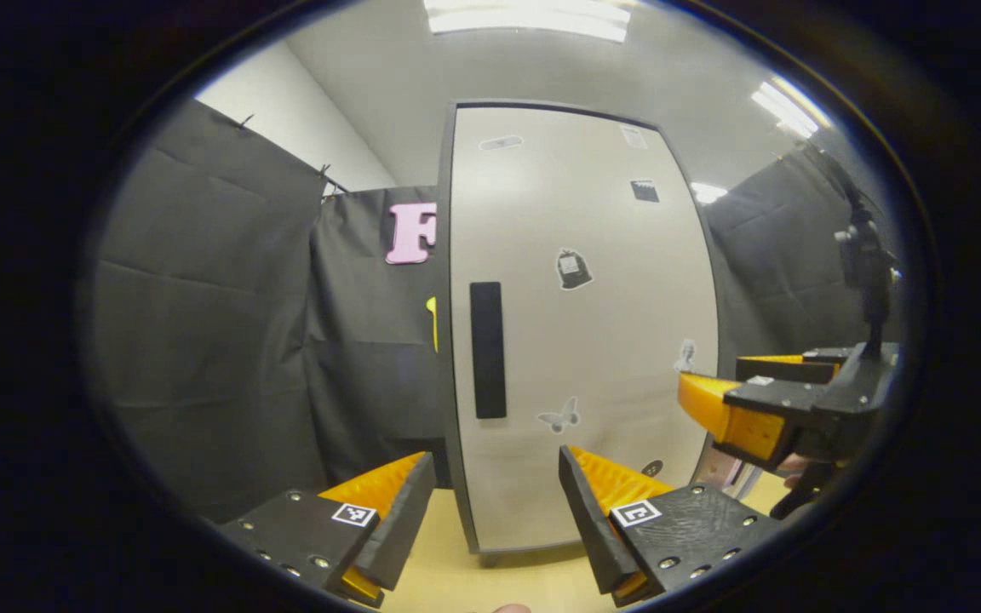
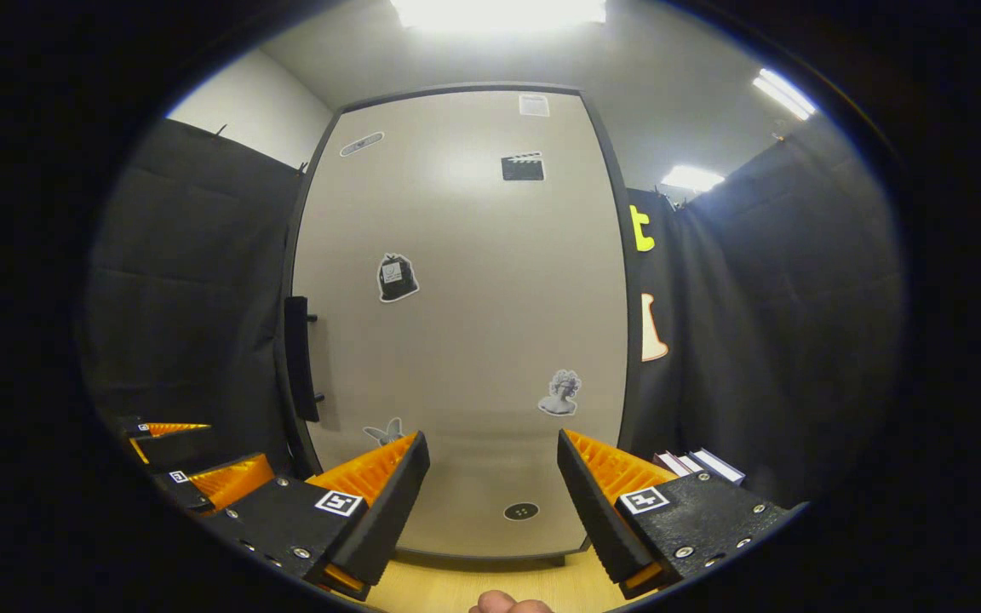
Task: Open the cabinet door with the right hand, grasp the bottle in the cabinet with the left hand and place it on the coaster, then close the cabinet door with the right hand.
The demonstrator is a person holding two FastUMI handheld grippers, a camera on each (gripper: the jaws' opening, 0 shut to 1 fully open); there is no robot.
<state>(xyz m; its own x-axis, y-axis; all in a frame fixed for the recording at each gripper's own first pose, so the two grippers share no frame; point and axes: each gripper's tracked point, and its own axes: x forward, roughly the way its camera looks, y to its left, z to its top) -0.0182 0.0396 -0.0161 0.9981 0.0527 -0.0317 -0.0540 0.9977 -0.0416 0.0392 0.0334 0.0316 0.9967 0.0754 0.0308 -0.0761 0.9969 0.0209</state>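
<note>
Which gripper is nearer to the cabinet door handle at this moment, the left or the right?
Probably the left. The left gripper points at the door's handle edge. The right gripper faces the door's middle, the handle off to its left.

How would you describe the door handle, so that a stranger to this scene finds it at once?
Look at the tall pale cabinet door that stands closed on the wooden table. Along its left edge, at mid height, sits the handle, a dark upright bar. The stickers on the door lie flat and small; the bar is long, plain and stands off the surface.

beige cabinet door (image 2: 456,323), black handle (image 2: 299,358), stickers.
</note>
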